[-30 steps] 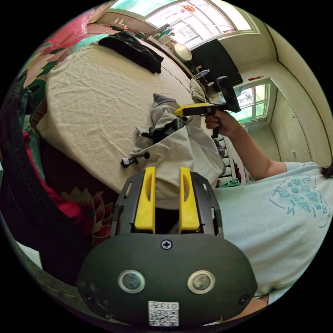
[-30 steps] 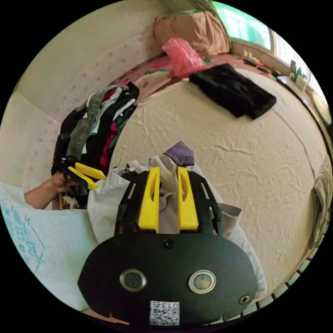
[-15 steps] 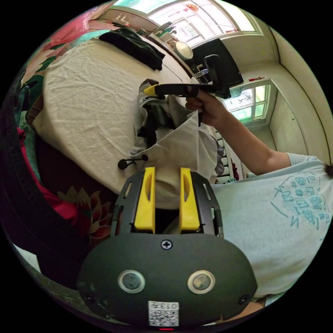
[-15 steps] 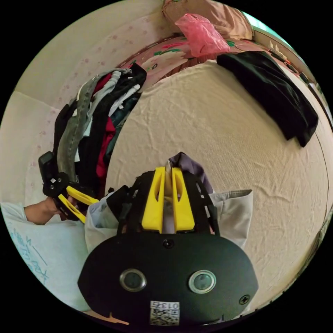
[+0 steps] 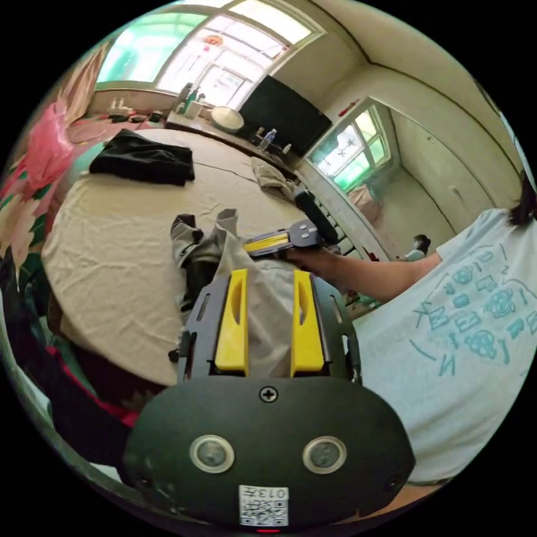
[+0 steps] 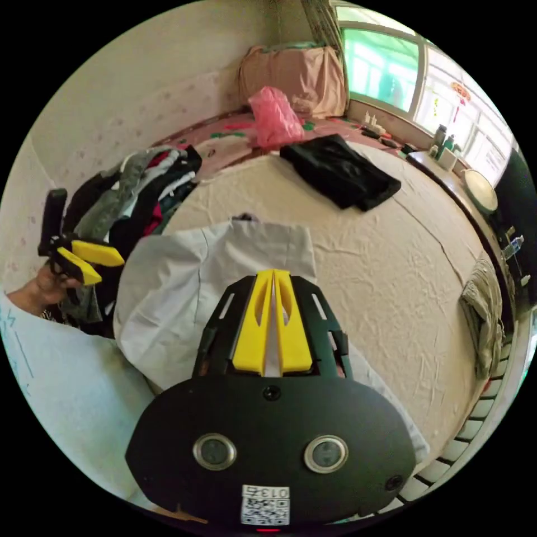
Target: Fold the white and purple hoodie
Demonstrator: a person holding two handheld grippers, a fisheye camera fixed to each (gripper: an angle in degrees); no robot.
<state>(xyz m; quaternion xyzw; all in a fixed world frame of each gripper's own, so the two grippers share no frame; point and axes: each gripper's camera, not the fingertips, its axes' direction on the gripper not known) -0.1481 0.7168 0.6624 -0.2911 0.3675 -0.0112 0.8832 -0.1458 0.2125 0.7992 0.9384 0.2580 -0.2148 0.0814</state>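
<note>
Jaws, right gripper (image 6: 272,279): pressed together on a fold of the hoodie (image 6: 184,291), cloth pinched between both yellow tips in the right gripper view; same gripper seen side-on in the left gripper view (image 5: 263,244), tips closed against the pale fabric.
Jaws, left gripper (image 5: 269,279): spread apart, hoodie cloth visible through the gap, not clamped; in the right gripper view (image 6: 92,262) held in a hand at the left edge, tips parted, apart from the hoodie.
Bed (image 6: 391,268): cream textured cover, wrinkled, takes most of both views; radiator-like white rails along its near-right edge.
Hoodie: white/light grey body bunched and lifted off the near edge of the bed, between the two grippers; darker lining and a purple-grey bit at the top (image 5: 184,224) in the left gripper view.
Person: pale shirt (image 5: 464,347) with teal print, forearm reaching to the right gripper.
Clothes pile (image 6: 134,190): mixed dark, grey, red garments, at the far-left side of the bed, behind the left gripper.
Black garment (image 6: 341,173): folded flat on far part of the bed, well apart from the hoodie.
Pink bag (image 6: 274,117): beyond the black garment, near the wall.
Beige garment (image 6: 484,313): lying at the right edge of the bed.
</note>
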